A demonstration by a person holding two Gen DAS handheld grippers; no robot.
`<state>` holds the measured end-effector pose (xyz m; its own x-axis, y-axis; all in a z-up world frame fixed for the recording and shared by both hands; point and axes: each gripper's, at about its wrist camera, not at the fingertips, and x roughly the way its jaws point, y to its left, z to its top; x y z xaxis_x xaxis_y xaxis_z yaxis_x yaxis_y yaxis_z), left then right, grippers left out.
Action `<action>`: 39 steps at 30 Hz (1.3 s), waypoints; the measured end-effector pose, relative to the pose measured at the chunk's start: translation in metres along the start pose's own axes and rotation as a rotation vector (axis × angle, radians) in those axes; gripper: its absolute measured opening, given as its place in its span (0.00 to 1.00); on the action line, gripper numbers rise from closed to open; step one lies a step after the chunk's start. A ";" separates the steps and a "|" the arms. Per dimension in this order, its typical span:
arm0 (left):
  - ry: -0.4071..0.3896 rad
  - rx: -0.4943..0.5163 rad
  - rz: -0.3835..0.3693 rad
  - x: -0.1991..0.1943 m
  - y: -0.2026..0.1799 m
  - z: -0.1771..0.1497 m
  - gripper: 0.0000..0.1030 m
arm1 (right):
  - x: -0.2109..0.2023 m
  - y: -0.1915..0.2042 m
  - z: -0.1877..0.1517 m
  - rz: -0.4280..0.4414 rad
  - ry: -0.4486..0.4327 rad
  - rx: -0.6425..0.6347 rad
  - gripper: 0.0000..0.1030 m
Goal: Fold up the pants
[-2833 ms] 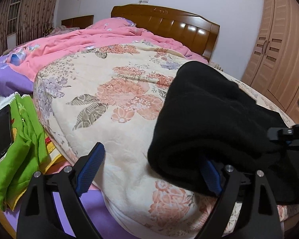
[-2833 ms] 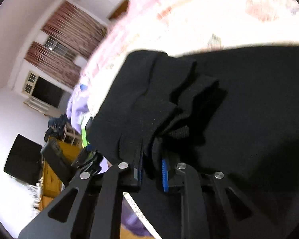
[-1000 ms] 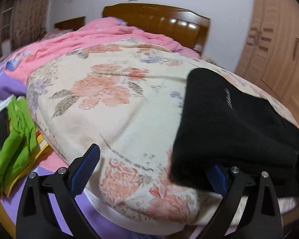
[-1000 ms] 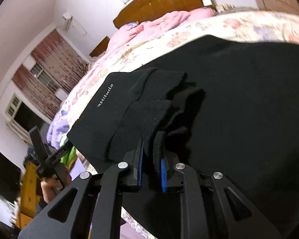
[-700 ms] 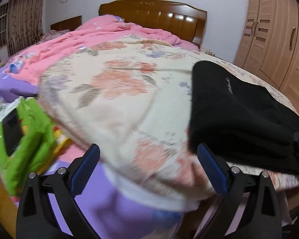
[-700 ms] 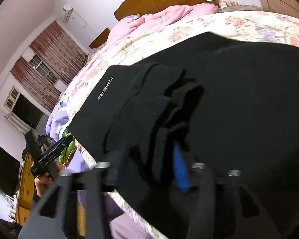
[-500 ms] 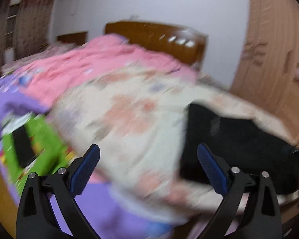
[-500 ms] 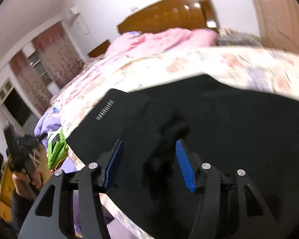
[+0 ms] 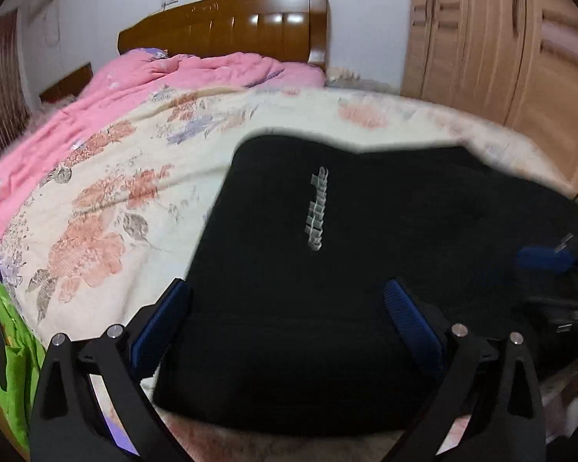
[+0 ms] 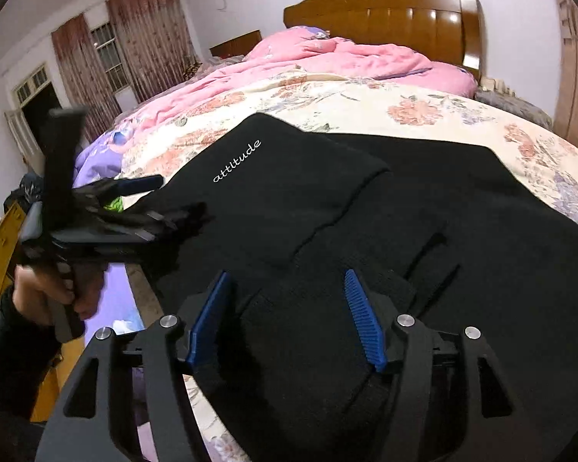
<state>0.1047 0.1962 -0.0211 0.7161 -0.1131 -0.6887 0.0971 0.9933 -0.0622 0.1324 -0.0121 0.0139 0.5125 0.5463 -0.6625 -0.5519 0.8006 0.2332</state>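
Hovering over the near edge of the pants, the right claw has its jaws spread wide; they have just been opening. Black fabric lies below and between the blue ribbed pads, but the pads do not press on it and nothing is gripped.

The left claw also stands wide open and empty. Its blue pads straddle the left end of the folded pants from above. Whether the pads brush the cloth cannot be told. In the right wrist view the left claw appears at the left end of the pants, held by a hand in a dark sleeve, and is blurred.

The pants are black, soft and matte, with a knit-like surface. They lie folded into a broad, roughly rectangular stack on the near part of the bed. An upper layer carries small white script lettering. Layered edges and a ribbed band show near the right claw.

The pants rest on a cream blanket printed with salmon flowers and grey leaves. Behind it lies a rumpled pink quilt. A glossy brown wooden headboard stands against the white wall. A light wooden wardrobe with panelled doors stands at the right. A green cloth lies at the lower left.
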 end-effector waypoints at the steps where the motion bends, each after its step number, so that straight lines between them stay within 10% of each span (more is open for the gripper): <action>1: -0.040 -0.049 -0.044 -0.015 0.010 0.006 0.98 | -0.003 -0.004 -0.002 -0.020 -0.013 0.011 0.68; 5: -0.050 -0.292 -0.191 -0.020 0.069 0.039 0.98 | 0.002 -0.026 -0.010 0.031 -0.006 0.138 0.82; 9: 0.175 -0.431 -0.385 0.048 0.108 0.056 0.96 | 0.005 -0.036 -0.013 0.036 0.006 0.187 0.83; 13: 0.322 -0.404 -0.509 0.093 0.108 0.052 0.92 | 0.006 -0.035 -0.013 0.037 0.005 0.182 0.83; 18: 0.303 -0.313 -0.608 0.094 0.097 0.047 0.90 | 0.006 -0.037 -0.014 0.057 -0.004 0.194 0.84; 22: 0.314 -0.285 -0.515 0.091 0.104 0.040 0.50 | 0.004 -0.038 -0.013 0.060 -0.002 0.208 0.84; 27: 0.294 -0.334 -0.547 0.092 0.117 0.035 0.50 | 0.006 -0.036 -0.012 0.045 0.010 0.197 0.84; 29: 0.287 -0.342 -0.479 0.085 0.115 0.035 0.60 | 0.001 -0.037 -0.013 0.054 0.050 0.195 0.84; 31: 0.281 -0.325 -0.263 0.069 0.105 0.039 0.92 | -0.015 -0.043 -0.021 0.044 0.076 0.201 0.83; 34: 0.162 -0.229 0.044 0.029 0.072 0.044 0.97 | -0.066 -0.063 -0.047 -0.034 -0.008 0.244 0.84; 39: 0.000 0.041 -0.035 -0.012 -0.040 0.052 0.98 | -0.123 -0.101 -0.098 -0.236 -0.014 0.312 0.84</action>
<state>0.1281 0.1565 0.0271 0.7115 -0.1478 -0.6870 0.1502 0.9870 -0.0568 0.0607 -0.1837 0.0021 0.6117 0.3398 -0.7144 -0.1921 0.9398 0.2826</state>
